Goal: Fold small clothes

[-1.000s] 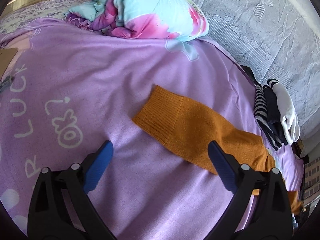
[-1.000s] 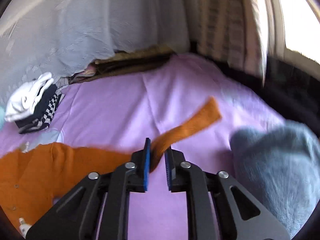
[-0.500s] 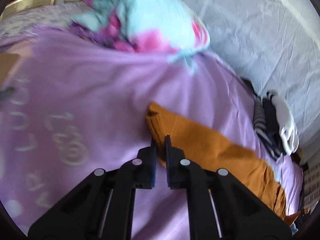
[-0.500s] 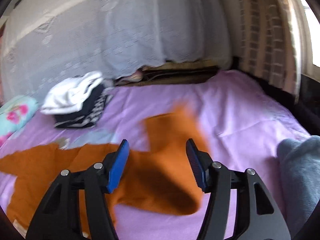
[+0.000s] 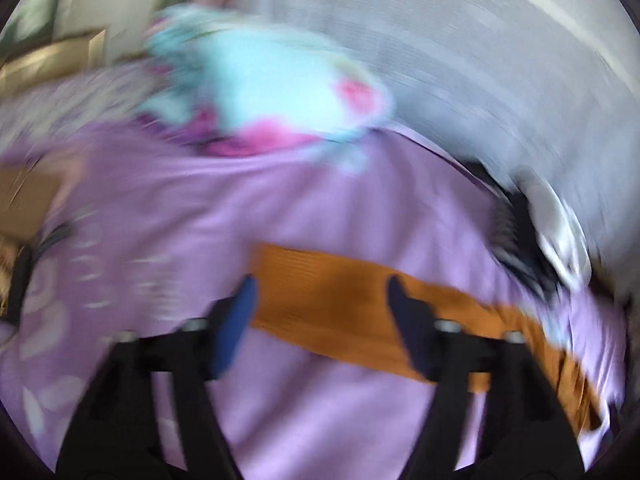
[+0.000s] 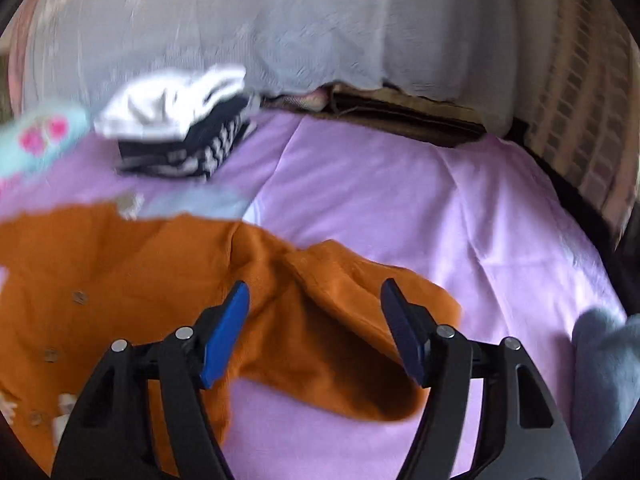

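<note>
Hand-held gripper on your right (image 6: 316,320) had just been opening, its jaws well apart over the folded-in sleeve (image 6: 360,292) and clamping nothing. Your left hand-held gripper (image 5: 320,312) had also just reopened, its pads clear of the other sleeve (image 5: 332,300), which lay flat toward 3 o'clock on the purple bed sheet (image 5: 240,208). The orange cardigan (image 6: 120,264) spread toward 9 o'clock. You would have done well to retake that cuff squarely and lay it across the body without dragging.
</note>
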### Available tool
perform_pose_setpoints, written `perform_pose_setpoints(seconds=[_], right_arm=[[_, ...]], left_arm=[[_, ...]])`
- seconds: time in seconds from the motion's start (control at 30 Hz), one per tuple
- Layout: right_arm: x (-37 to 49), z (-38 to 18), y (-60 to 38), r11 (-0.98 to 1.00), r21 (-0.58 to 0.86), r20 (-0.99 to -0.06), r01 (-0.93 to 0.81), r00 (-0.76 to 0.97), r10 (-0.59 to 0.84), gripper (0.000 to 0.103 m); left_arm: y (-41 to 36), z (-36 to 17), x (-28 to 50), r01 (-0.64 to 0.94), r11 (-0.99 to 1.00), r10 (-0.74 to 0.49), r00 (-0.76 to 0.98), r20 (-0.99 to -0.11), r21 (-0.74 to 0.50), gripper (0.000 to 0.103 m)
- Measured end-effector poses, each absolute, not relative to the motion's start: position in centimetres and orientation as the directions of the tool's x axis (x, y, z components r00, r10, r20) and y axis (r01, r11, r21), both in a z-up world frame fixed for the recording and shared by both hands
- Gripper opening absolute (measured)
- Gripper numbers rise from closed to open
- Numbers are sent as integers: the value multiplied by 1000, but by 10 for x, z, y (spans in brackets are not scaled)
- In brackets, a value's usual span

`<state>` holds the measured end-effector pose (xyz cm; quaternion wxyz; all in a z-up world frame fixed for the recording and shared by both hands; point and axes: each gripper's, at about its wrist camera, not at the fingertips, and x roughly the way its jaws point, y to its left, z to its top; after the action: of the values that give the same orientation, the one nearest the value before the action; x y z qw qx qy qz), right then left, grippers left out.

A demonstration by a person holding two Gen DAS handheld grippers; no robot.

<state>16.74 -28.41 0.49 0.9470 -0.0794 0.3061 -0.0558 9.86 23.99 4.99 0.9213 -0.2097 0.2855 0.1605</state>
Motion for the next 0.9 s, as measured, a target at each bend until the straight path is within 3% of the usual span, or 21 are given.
perform_pose_setpoints(seconds=[0.07,0.1,0.13,0.17,0.2,0.27,0.33,0.37,0.4,0.43,0.47,0.53,0.6,0.67,0.77,0.9], right_arm=[[187,-3,-288,983,-169,-625,72,763,-164,67],[194,-8,-294,987,-142,-654,80,740,-154,55],[197,-11,-306,994,-73,-676,83,729,-111,25],[193,-9,-321,995,0,-667,95,742,-71,20],[185,-5,-336,989,52,-645,136,761,-71,9],[167,9,-372,966,102,-599,237,790,-131,9],[139,23,-422,894,65,-552,444,762,-338,11],[126,28,-438,844,38,-534,536,724,-436,17],[106,32,-456,759,17,-509,651,659,-554,34],[89,37,-466,704,42,-484,709,631,-606,57],[73,42,-471,680,102,-447,726,644,-621,60],[55,56,-458,756,228,-362,614,774,-519,60],[72,67,-418,879,231,-335,418,882,-331,60],[105,66,-376,949,233,-386,213,916,-111,60],[157,45,-299,952,293,-501,-92,833,235,58],[186,12,-238,947,240,-603,-213,732,317,55]], left_arm=[[198,56,115,-329,920,146,792,-593,-212,79],[182,56,123,-296,937,130,790,-599,-187,82],[165,55,133,-263,950,109,785,-609,-169,87],[155,51,141,-245,957,99,781,-617,-157,90],[146,46,149,-235,962,98,775,-625,-141,90],[136,27,164,-234,969,122,742,-660,-84,91],[142,6,169,-259,965,155,689,-708,-40,91],[149,3,169,-267,961,138,677,-723,-66,91],[156,5,166,-267,957,109,686,-719,-109,91],[166,10,161,-272,947,78,711,-699,-170,91],[173,13,156,-287,937,74,721,-689,-199,91],[180,16,153,-302,921,57,727,-684,-245,91],[178,19,156,-280,916,10,730,-684,-286,91],[163,26,164,-227,921,-53,730,-681,-315,91],[129,34,177,-166,950,-64,726,-684,-265,91],[85,30,203,-98,978,-66,691,-720,-184,92]])
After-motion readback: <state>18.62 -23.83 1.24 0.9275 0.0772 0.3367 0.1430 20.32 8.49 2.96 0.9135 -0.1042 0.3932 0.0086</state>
